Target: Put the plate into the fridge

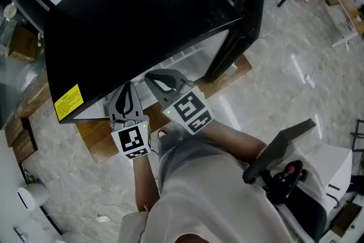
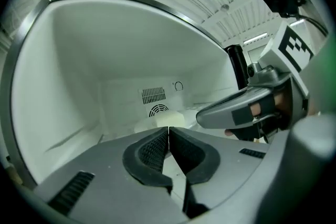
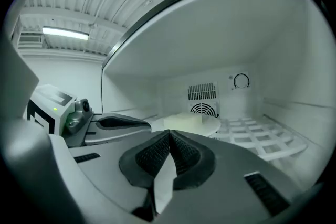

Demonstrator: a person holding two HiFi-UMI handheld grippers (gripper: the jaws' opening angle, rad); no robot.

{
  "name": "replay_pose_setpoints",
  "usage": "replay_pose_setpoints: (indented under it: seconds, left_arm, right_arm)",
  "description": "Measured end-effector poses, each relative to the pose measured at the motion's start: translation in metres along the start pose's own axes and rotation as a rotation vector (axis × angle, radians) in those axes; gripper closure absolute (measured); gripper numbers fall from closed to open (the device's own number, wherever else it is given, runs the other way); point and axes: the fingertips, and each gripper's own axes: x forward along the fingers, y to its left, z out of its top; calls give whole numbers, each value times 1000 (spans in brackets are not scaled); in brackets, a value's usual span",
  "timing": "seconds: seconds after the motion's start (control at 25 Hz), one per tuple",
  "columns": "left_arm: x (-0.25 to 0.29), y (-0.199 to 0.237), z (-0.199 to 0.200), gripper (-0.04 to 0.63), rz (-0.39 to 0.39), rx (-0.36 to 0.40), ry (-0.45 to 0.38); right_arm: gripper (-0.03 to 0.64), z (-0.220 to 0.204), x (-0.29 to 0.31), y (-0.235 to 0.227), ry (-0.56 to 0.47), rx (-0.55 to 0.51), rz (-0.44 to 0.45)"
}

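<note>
A white plate (image 3: 211, 125) lies on the fridge's wire shelf (image 3: 262, 139) below the back vent, with a pale block (image 3: 184, 120) on it. The left gripper view shows the same plate (image 2: 145, 125) and block (image 2: 169, 119) just beyond the jaw tips. My left gripper (image 2: 168, 128) is shut with nothing between its pads. My right gripper (image 3: 169, 132) is likewise shut and holds nothing. Both stand at the mouth of the fridge, apart from the plate. From above, the left gripper (image 1: 126, 89) and right gripper (image 1: 157, 78) reach side by side under the black fridge top (image 1: 142, 14).
The fridge's black door (image 1: 245, 14) stands open at the right. The fridge sits on a wooden board (image 1: 96, 142) on a pale stone floor. White inner walls (image 2: 63, 86) close in on the left and back. A black stand (image 1: 278, 159) is near the person's right side.
</note>
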Motion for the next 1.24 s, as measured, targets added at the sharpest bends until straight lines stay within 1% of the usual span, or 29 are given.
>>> replay_pose_setpoints:
  seconds: [0.16, 0.32, 0.4, 0.48, 0.56, 0.68, 0.8, 0.96, 1.12, 1.24]
  left_arm:
    - [-1, -10, 4, 572, -22, -30, -20]
    - [-10, -23, 13, 572, -37, -118, -76]
    - [-15, -29, 21, 572, -36, -156, -111]
    - [-24, -34, 26, 572, -32, -185, -129]
    - [-33, -39, 23, 572, -30, -206, -123]
    - [-35, -48, 12, 572, -39, -225, -90]
    - [-34, -60, 1, 575, -76, -232, -63]
    - [-37, -72, -8, 575, -119, -221, -35]
    - [-43, -75, -8, 575, -136, -230, -41]
    - [-49, -73, -4, 575, -146, -243, -55]
  right_arm:
    - [598, 0, -6, -4, -1, -3, -33]
    - [600, 0, -16, 0, -3, -49, -52]
    - [600, -3, -23, -1, -9, -54, -60]
    - [600, -8, -29, 0, -10, -48, -62]
    - [600, -16, -35, 3, -5, -47, -57]
    - [600, -26, -41, -2, 1, -40, -61]
    - [600, -38, -45, -8, 17, -15, -69]
    - [601, -49, -52, -7, 36, 6, -77]
    - [601, -50, -57, 3, 38, 40, -58]
    - [601, -46, -60, 12, 26, 32, -51]
